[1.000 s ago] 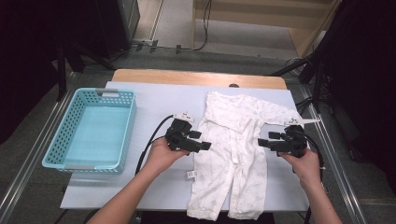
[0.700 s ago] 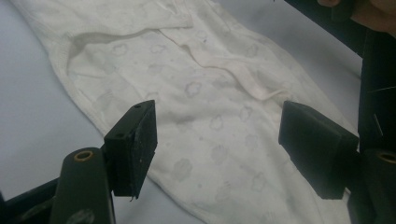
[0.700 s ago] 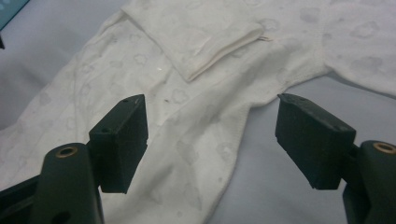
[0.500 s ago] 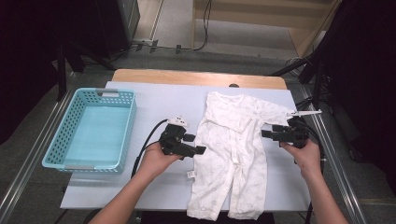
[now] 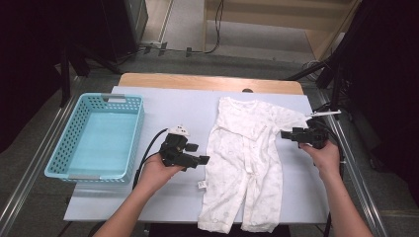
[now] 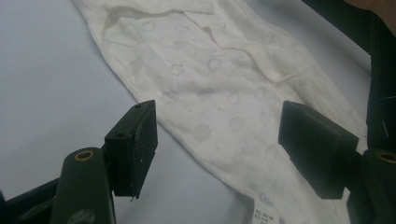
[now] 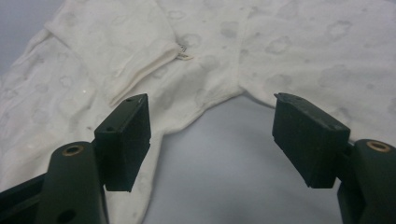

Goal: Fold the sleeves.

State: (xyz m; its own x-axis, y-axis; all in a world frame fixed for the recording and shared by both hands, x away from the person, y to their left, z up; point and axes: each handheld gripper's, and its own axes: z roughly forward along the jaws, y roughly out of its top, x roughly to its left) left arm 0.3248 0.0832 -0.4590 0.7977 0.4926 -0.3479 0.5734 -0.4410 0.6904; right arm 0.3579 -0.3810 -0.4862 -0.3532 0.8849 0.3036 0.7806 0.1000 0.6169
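Surface: white table sheet (image 5: 188, 111) | Garment: white baby romper (image 5: 249, 163) lay flat, neck far, legs near, spread for handling | Left gripper (image 5: 200, 160): jaws apart, empty, aimed at romper's side edge | Right gripper (image 5: 288, 134): jaws apart, narrowing lately, empty, facing sleeve underarm; likely to pinch it | Blue basket (image 5: 133, 131): well left, probably the destination

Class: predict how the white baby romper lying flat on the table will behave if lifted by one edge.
The romper is thin creased cloth, so it will probably droop and fold. It looks light. Its loose sleeve would likely dangle.
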